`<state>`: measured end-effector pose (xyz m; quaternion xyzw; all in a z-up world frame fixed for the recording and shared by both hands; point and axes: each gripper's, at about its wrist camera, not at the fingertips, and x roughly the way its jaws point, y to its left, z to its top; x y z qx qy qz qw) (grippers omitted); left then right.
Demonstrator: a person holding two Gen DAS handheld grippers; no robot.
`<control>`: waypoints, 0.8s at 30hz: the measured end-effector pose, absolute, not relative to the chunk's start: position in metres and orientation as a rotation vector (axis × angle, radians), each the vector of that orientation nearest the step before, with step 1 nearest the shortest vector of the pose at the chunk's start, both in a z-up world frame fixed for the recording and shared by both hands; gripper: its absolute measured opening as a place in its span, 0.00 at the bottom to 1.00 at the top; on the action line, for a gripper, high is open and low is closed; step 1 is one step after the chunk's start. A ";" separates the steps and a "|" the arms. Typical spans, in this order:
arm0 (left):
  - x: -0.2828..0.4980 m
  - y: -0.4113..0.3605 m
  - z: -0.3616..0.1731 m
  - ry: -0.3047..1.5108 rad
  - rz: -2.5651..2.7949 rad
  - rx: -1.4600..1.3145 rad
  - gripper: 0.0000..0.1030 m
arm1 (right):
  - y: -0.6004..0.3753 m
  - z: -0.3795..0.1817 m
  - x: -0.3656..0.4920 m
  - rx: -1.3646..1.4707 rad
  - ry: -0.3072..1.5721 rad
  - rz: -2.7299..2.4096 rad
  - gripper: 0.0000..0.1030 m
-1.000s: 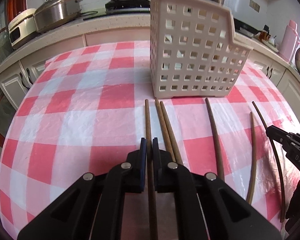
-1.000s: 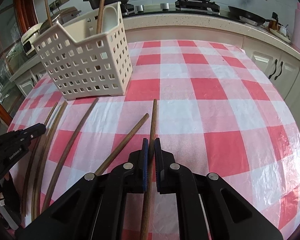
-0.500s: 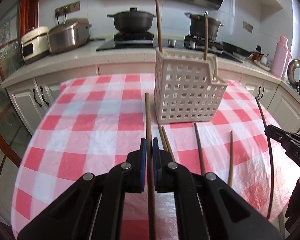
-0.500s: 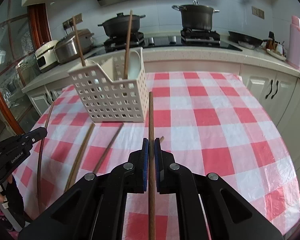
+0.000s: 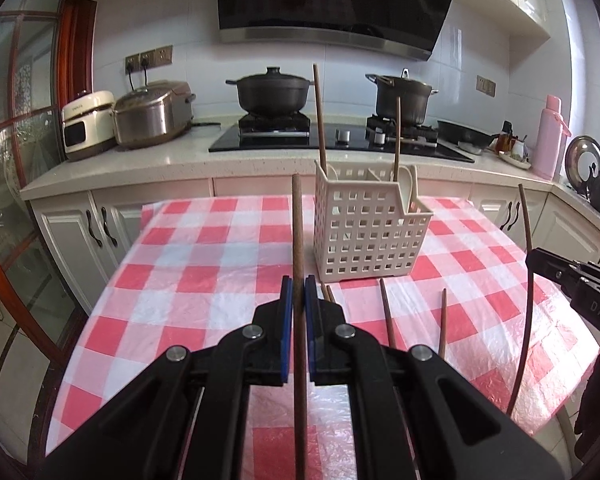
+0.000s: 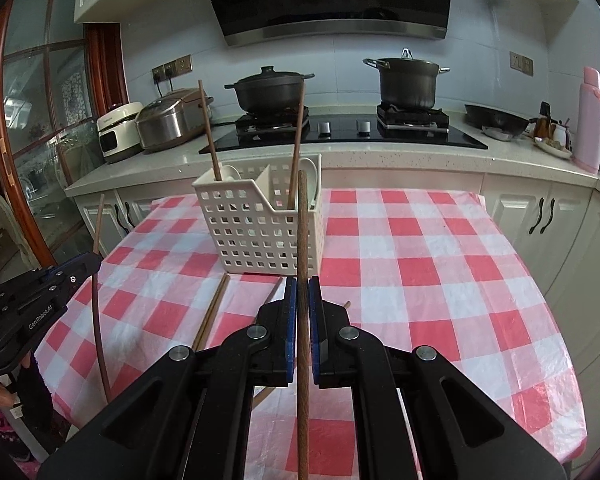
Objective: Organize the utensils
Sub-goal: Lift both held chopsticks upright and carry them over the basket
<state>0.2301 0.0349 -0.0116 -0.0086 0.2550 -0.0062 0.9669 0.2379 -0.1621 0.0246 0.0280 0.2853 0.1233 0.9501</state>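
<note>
The chopstick (image 5: 298, 240) in the left gripper (image 5: 299, 292) is a thin, round, dark brown wooden stick, pinched tight between the two blue-lined fingers and pointing straight ahead, raised off the table. The right gripper (image 6: 302, 294) pinches a second chopstick (image 6: 302, 232) the same way, its grain showing as fine lengthwise lines. Both sticks look light and stiff, so they should lift without sagging, but a smooth round shaft can roll or swivel between flat pads. Each is gripped some way along the shaft, with a long part sticking out front; that seems a fair hold for tipping the stick upright and dropping its end into the basket (image 5: 370, 236).

The basket is off-white plastic, box-shaped with square holes all over its walls and a divider inside. It stands on the table beyond both grippers, with two chopsticks (image 5: 319, 120) already upright in it, leaning on the rim. It looks light enough to slide if a stick knocks it.

More chopsticks (image 5: 387, 316) lie loose on the table in front of the basket, a close pair and two single ones, near each other but not neatly lined up.

The tablecloth (image 5: 204, 280) is a thin, glossy plastic sheet in red and white checks, slightly wrinkled. Behind it runs a pale stone counter with a black stove, two dark pots (image 5: 271, 90), and a steel rice cooker (image 5: 152, 114).
</note>
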 end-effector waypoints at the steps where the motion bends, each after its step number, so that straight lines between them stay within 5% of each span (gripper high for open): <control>1: 0.227 0.035 -0.009 0.507 -0.011 -0.016 0.06 | -0.162 0.027 0.235 0.056 0.571 0.253 0.06; 24: 0.203 0.034 0.018 0.412 -0.010 0.006 0.06 | -0.157 0.057 0.218 0.042 0.478 0.255 0.06</control>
